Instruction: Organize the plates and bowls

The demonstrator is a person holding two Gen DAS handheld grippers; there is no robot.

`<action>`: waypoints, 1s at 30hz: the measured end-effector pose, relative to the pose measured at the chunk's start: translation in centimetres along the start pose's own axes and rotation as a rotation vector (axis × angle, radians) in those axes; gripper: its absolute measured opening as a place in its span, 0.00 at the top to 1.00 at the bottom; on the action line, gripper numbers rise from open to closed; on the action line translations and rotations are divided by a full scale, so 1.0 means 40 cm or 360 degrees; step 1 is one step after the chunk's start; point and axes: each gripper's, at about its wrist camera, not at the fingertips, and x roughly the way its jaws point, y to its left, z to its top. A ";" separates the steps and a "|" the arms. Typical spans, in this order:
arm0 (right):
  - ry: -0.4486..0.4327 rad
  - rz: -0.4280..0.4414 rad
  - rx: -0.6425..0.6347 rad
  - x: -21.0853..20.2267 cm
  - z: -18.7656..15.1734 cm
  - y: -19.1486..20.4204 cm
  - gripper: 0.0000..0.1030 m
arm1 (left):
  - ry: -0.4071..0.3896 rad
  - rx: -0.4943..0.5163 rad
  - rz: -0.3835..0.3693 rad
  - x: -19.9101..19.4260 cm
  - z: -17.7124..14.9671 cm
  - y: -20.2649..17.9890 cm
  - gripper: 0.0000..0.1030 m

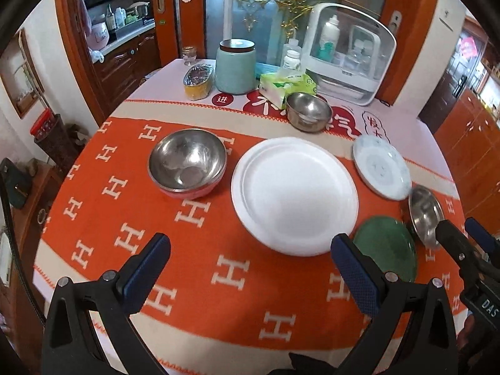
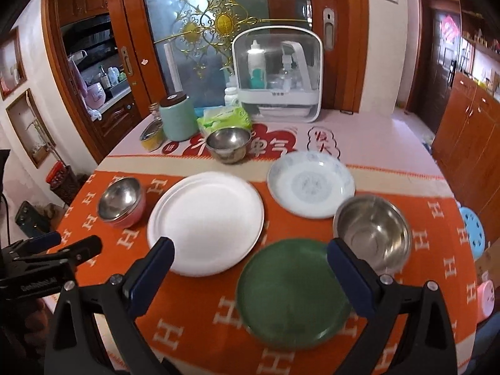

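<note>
On the orange cloth a large white plate point(image 1: 293, 195) point(image 2: 206, 222) lies in the middle. A steel bowl with a pink outside point(image 1: 187, 162) point(image 2: 122, 201) stands to its left. A patterned pale plate point(image 1: 382, 167) point(image 2: 311, 182) lies at the right back. A green plate point(image 1: 387, 251) point(image 2: 292, 293) lies at the front right, with a steel bowl point(image 1: 425, 212) point(image 2: 373, 232) beside it. Another steel bowl point(image 1: 307, 111) point(image 2: 228, 143) stands farther back. My left gripper point(image 1: 250, 256) is open and empty over the cloth. My right gripper point(image 2: 250, 259) is open and empty above the green plate.
At the table's back stand a teal canister point(image 1: 235, 65), a green tissue pack point(image 1: 286, 87), a foil-covered yellow dish point(image 1: 197, 81), a white pill bottle point(image 1: 292, 59) and a white lidded cabinet box point(image 1: 347, 53). Wooden cabinets point(image 2: 468, 125) line the right; a blue stool point(image 2: 473, 228) stands beside the table.
</note>
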 end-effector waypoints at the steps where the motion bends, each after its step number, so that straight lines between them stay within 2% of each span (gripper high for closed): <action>1: -0.0012 -0.0003 -0.0009 0.015 0.007 -0.002 0.04 | -0.0007 -0.0012 -0.0005 0.012 0.006 0.004 0.01; 6: -0.0048 0.0028 -0.0052 0.098 0.022 -0.017 0.04 | -0.0009 -0.0092 -0.0051 0.084 0.032 0.027 0.01; 8: -0.0031 0.0083 -0.0051 0.131 0.022 -0.026 0.05 | 0.0010 -0.0129 -0.0066 0.114 0.038 0.035 0.01; 14: 0.0034 0.0167 -0.0055 0.229 0.016 -0.035 0.10 | 0.0141 -0.0209 -0.0032 0.223 0.053 0.052 0.01; 21: 0.0170 0.0183 -0.0023 0.354 0.000 -0.044 0.25 | 0.0321 -0.0184 0.0029 0.346 0.049 0.038 0.01; 23: 0.0211 0.0197 -0.0023 0.379 -0.009 -0.043 0.28 | 0.0361 -0.0188 0.0012 0.374 0.047 0.035 0.03; 30: 0.0257 0.0265 -0.0021 0.438 -0.023 -0.041 0.44 | 0.0394 -0.0188 0.0001 0.423 0.043 0.026 0.09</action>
